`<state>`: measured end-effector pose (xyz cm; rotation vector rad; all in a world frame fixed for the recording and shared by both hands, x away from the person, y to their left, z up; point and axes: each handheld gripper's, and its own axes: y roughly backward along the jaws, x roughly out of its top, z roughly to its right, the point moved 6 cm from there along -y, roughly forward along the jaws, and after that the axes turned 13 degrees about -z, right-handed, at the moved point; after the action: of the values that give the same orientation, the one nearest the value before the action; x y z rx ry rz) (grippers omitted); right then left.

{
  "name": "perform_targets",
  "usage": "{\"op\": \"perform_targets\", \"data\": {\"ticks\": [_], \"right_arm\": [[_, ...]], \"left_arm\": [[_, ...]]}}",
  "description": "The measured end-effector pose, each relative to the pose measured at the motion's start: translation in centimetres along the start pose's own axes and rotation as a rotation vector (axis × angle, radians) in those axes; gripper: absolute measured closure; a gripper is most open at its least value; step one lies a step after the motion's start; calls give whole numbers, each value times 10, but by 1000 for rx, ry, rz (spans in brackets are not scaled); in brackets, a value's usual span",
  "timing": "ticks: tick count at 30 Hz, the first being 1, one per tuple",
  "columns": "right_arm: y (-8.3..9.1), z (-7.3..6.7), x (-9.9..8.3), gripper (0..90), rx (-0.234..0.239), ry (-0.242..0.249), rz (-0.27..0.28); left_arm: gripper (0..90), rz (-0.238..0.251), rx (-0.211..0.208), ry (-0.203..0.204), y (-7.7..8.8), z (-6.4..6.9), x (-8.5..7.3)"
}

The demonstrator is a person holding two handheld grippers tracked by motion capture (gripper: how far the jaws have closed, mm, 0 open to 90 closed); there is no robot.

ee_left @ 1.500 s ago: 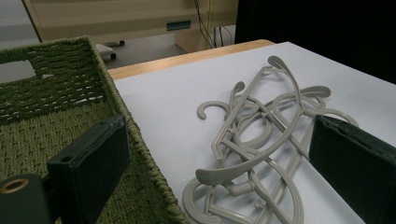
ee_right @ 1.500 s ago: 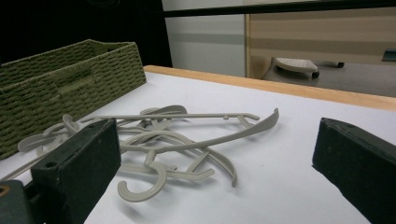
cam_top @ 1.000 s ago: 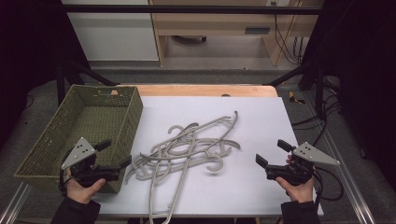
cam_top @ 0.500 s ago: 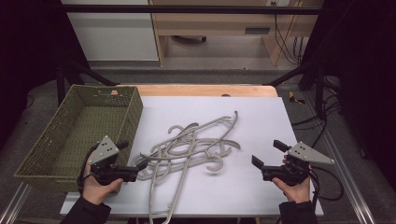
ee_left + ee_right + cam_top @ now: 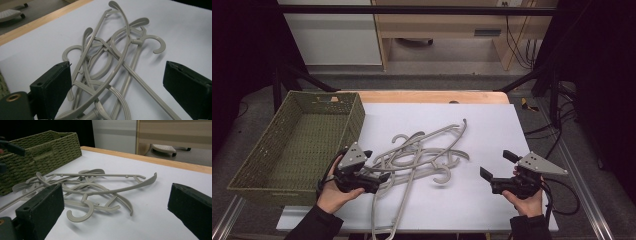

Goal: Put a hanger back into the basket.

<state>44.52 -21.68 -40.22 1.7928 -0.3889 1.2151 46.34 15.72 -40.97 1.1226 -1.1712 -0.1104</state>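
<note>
— Left claw (image 5: 379, 177) first: where is it?

— Low at the near left of the bench (image 5: 522, 125), right at the edge of the tangle of grey hangers (image 5: 422, 155). Its jaws stand wide apart, and in the left gripper view the hangers (image 5: 110, 65) lie between and just ahead of them, several bars crossing the gap. Whether a jaw actually touches plastic I cannot tell; the left one looks pressed close against a curved bar.

— And the right claw (image 5: 496, 165)?

— Spread open as well, held above the bench on the near right, apart from the pile. Its tips point toward the hangers; the nearest hook (image 5: 443, 176) lies to its left with bare white surface between. In the right gripper view the pile (image 5: 87, 187) sits ahead, nearer the left jaw, one hook (image 5: 80, 213) curling toward the camera.

— Where does the pile lie overall?

— Centre-left on the white bench, a loose heap with long bars running toward the near edge. The green woven basket (image 5: 257, 165) stands just beside it on the left, with the left hand (image 5: 334, 192) in front of the basket's near corner.
</note>
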Motion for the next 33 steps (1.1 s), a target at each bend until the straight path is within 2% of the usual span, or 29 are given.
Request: {"op": "perform_targets", "data": {"ticks": [8,11,17,24,25,27,33], "right_arm": [[0,0,0,8,1,1,-2],[-1,0,0,8,1,1,-3],[-2,0,0,8,2,1,-6],[-5,-1,-1,8,2,3,-15],[-5,-1,-1,8,2,5,-16],[-4,-1,-1,8,4,6,-13],[-5,-1,-1,8,4,5,-16]], "left_arm": [[108,-102,-20,-65,-30,9,14],[125,-122,-22,-75,-37,10,17],[166,-201,-23,-124,-59,10,19],[229,-247,-34,-146,-74,10,19],[238,-266,-36,-158,-80,10,19],[258,-269,-35,-159,-82,10,20],[347,-325,-40,-190,-97,9,18]]}}
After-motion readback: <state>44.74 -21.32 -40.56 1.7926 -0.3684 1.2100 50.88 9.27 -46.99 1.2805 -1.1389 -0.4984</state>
